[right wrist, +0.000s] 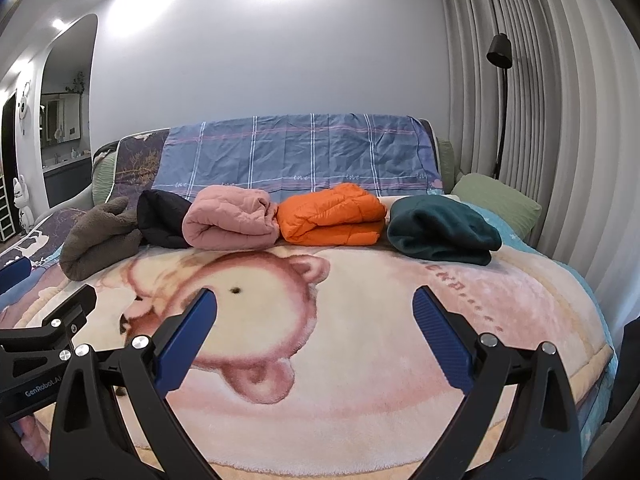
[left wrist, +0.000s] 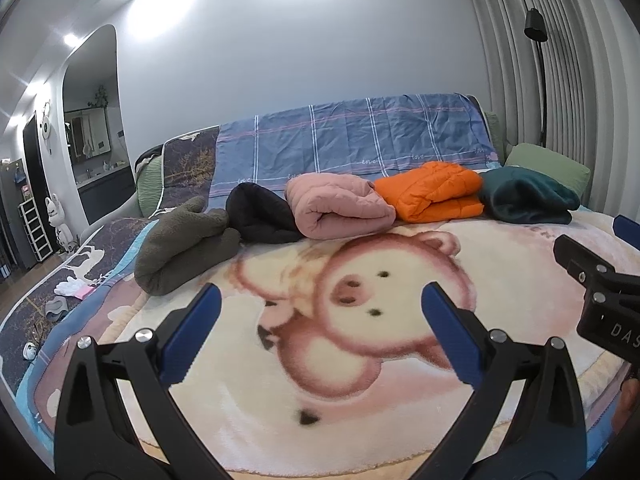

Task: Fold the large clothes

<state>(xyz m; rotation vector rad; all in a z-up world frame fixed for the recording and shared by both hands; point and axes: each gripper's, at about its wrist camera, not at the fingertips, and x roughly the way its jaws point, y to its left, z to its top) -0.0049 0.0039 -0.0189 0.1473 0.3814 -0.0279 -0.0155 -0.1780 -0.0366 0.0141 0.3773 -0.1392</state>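
Both grippers are hovering above the bed, holding nothing. The left gripper [left wrist: 320,300] is standing with its jaws spread wide; the right gripper [right wrist: 314,304] is spread equally wide. Each is pointing toward 12 o'clock, at the headboard end.

Five garments are lying in a row across the far part of the pig-print blanket [right wrist: 360,340], each already folded or rolled into a bundle. From 10 o'clock to 2 o'clock:
- grey-brown fleece [right wrist: 96,244]: thick, nubby pile, loosely folded, one end sticking up.
- black garment [right wrist: 162,216]: matte, rounded lump, touching its neighbours.
- pink quilted garment [right wrist: 230,220]: stitched padding, rolled into a fat cylinder.
- orange puffer jacket [right wrist: 330,216]: slick shell, channel-quilted, folded flat in two layers.
- dark teal fleece [right wrist: 440,228]: soft, dense nap, folded into a low pad.

Judgement: the folding step appears complete for every garment in view; no unfolded item is lying on the blanket. The grippers are seemingly idling between items. The next move probably calls for fetching another large garment and spreading it flat on the plush, deep-pile blanket in front of the grippers.
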